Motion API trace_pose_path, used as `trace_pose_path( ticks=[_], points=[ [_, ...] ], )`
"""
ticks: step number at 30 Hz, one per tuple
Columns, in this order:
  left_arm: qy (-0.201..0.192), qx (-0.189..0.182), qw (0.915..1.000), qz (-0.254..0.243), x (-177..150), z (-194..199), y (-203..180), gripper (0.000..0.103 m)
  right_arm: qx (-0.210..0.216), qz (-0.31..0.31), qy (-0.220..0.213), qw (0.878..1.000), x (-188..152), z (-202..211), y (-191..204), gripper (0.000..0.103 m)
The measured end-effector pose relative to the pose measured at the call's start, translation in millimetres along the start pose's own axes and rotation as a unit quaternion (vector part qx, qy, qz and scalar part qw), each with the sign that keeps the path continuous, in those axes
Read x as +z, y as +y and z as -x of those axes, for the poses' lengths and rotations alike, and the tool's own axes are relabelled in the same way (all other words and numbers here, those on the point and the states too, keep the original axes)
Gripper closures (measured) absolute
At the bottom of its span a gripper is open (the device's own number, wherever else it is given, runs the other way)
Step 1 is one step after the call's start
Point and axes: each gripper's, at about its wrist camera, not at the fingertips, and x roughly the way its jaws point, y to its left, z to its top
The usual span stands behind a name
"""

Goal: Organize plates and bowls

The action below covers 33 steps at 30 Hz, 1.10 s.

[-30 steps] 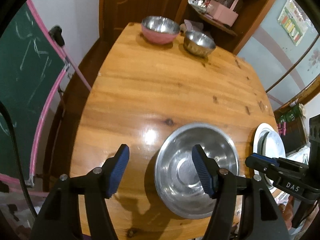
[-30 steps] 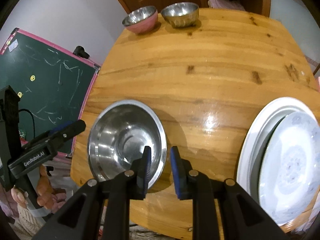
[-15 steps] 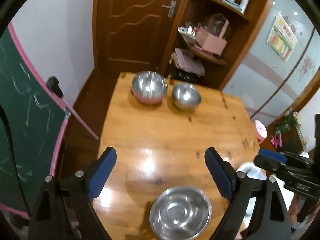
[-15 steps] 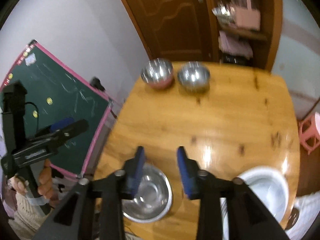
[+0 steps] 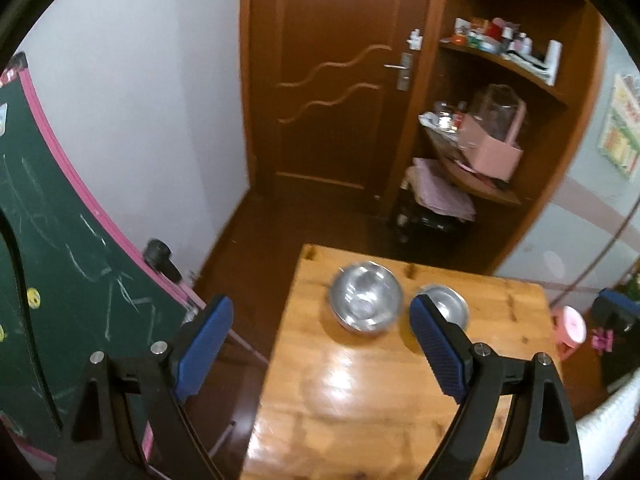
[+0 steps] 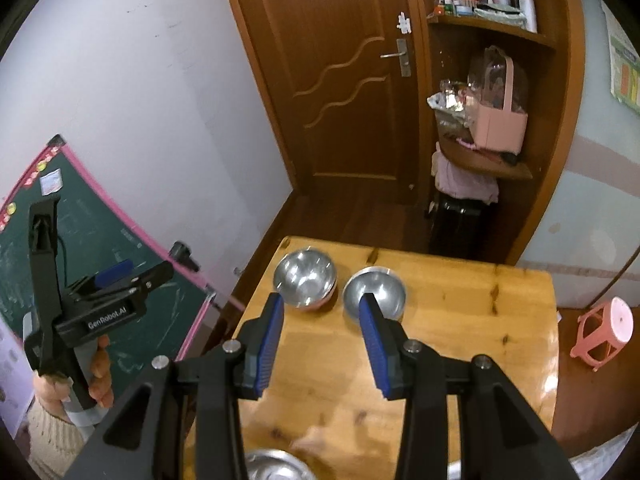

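Both my tools are up in the air over the near end of the desk (image 6: 460, 320), nothing gripped. Right tool (image 6: 322, 344) has its blue pads spread with a clear gap and desk wood showing between them; left tool (image 5: 316, 354) is spread wider still, its left pad out past the desk edge over the floor. In the right wrist view I also see the left tool from the side at far left, held in a hand (image 6: 76, 384) with a cream sleeve. Nearest thing: a steel bowl (image 6: 276, 465) at the bottom edge of the right view, sitting on the near part of the desk, partly cut off and blurred. A white curved edge (image 5: 612, 424) shows bottom right in the left view, can't tell what it is. At the far end of the desk sit two more bowls side by side, close but apart: a steel bowl with a pink outside (image 6: 305, 283) on the left, a plain steel bowl (image 6: 376, 294) on the right. In the left view the right pad partly covers the plain one. Green chalkboard with pink frame (image 6: 100, 236) left of the desk, pink stool (image 6: 606, 332) on the floor to the right, then a brown door (image 6: 352, 80) and wooden corner shelves (image 6: 492, 168) with a pink basket (image 6: 500, 128).
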Motion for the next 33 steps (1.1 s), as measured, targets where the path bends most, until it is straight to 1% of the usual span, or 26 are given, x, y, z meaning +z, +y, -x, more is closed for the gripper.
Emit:
trace_pose_path(
  ticks=[4, 5, 7, 10, 14, 17, 21, 23, 26, 28, 29, 31, 32, 33],
  points=[
    [0.005, 0.014, 0.9999, 0.002, 8, -44, 3, 0.014, -0.014, -0.009, 0.021, 1.000, 18, -46, -10, 0.064],
    [0.009, 0.013, 0.9999, 0.007, 9, -58, 5, 0.014, -0.011, -0.011, 0.033, 0.999, 23, -66, -13, 0.064],
    [0.027, 0.011, 0.9994, 0.016, 7, -86, 6, 0.014, -0.009, -0.016, 0.051, 0.999, 25, -91, -17, 0.064],
    [0.060, 0.007, 0.9978, 0.027, 0, -131, 6, 0.014, 0.007, -0.017, 0.086, 0.996, 28, -142, -18, 0.064],
    [0.094, 0.010, 0.9949, 0.034, -16, -182, 5, 0.014, 0.003, -0.004, 0.122, 0.993, 22, -195, -12, 0.064],
    [0.115, 0.006, 0.9925, 0.040, -26, -210, 5, 0.019, 0.008, -0.006, 0.153, 0.988, 16, -233, -11, 0.064],
    [0.142, -0.007, 0.9884, 0.054, -37, -241, 7, 0.027, 0.005, -0.008, 0.177, 0.984, 10, -272, -13, 0.064],
    [0.153, -0.012, 0.9863, 0.060, -42, -254, 7, 0.030, 0.002, -0.007, 0.183, 0.983, 8, -285, -14, 0.064],
    [0.170, -0.027, 0.9825, 0.073, -47, -270, 10, 0.039, -0.003, -0.006, 0.188, 0.982, 7, -300, -15, 0.064],
    [0.184, -0.042, 0.9789, 0.079, -51, -279, 10, 0.053, -0.004, -0.003, 0.195, 0.981, 6, -308, -14, 0.069],
    [0.194, -0.048, 0.9765, 0.081, -54, -285, 9, 0.057, -0.006, 0.002, 0.200, 0.980, 5, -312, -13, 0.072],
    [0.204, -0.054, 0.9741, 0.082, -57, -292, 7, 0.068, -0.010, 0.012, 0.204, 0.979, 4, -318, -11, 0.077],
    [0.208, -0.058, 0.9729, 0.084, -59, -295, 6, 0.070, -0.010, 0.014, 0.207, 0.978, 3, -320, -10, 0.081],
    [0.210, -0.066, 0.9716, 0.088, -60, -296, 6, 0.077, -0.009, 0.014, 0.211, 0.977, 2, -321, -9, 0.083]
  ],
)
